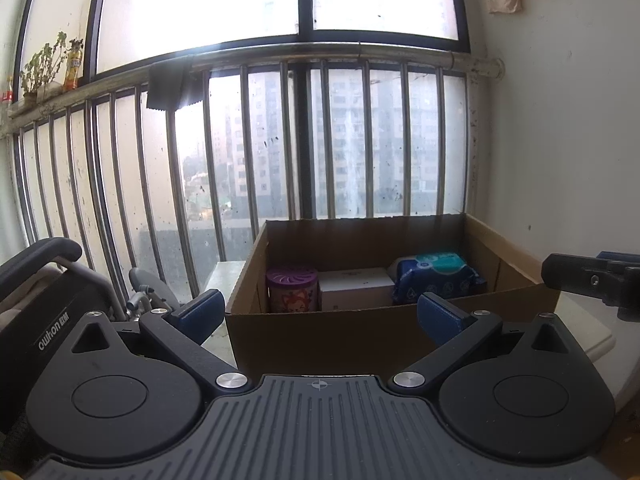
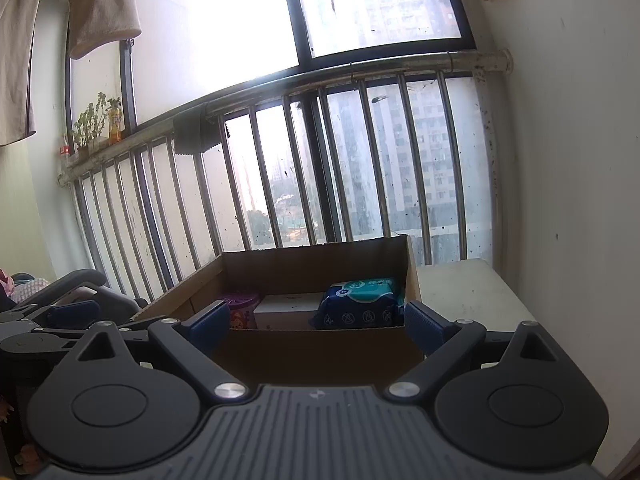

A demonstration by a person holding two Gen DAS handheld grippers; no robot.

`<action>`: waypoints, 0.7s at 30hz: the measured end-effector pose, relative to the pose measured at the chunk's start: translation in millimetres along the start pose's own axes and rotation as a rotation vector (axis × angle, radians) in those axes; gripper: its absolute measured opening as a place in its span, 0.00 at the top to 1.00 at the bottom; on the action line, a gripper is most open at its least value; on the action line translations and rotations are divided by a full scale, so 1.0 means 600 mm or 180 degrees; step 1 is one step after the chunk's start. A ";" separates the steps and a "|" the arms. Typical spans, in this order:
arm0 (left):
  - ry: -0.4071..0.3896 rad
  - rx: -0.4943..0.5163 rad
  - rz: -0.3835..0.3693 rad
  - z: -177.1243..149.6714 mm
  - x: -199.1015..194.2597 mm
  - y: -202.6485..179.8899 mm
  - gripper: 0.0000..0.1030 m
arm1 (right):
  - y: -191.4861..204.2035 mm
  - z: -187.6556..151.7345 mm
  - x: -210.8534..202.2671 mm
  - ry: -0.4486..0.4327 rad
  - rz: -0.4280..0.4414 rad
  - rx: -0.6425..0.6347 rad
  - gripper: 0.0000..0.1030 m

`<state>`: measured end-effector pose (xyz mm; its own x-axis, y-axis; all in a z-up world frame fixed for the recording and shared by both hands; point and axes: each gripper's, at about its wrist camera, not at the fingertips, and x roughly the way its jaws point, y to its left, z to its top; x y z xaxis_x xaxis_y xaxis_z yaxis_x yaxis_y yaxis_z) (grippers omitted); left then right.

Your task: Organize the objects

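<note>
Three things sit in the cardboard box (image 1: 352, 332) ahead of my left claw (image 1: 319, 310), whose fingers stand wide apart and empty: a purple-lidded can (image 1: 293, 289) at left, a white carton (image 1: 356, 290) in the middle, a blue wipes pack (image 1: 438, 276) at right. From the right wrist, my right claw (image 2: 317, 322) is also spread, empty, before the box on the pale surface (image 2: 468, 292).
</note>
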<state>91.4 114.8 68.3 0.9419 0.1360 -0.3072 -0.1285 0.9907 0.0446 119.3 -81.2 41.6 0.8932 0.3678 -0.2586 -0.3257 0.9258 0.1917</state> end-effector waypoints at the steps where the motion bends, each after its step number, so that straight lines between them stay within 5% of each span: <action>1: 0.0007 -0.0005 -0.0005 0.000 0.001 0.000 0.00 | 0.000 0.000 0.000 0.0000 -0.0004 0.0000 0.06; 21: 0.0084 0.0053 0.0019 -0.006 0.013 -0.007 0.00 | 0.000 0.000 -0.003 0.0001 0.0015 -0.0009 0.04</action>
<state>98.2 111.6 62.1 0.9326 0.1423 -0.3318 -0.1289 0.9897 0.0622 117.9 -81.9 41.9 0.8916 0.3723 -0.2578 -0.3309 0.9243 0.1904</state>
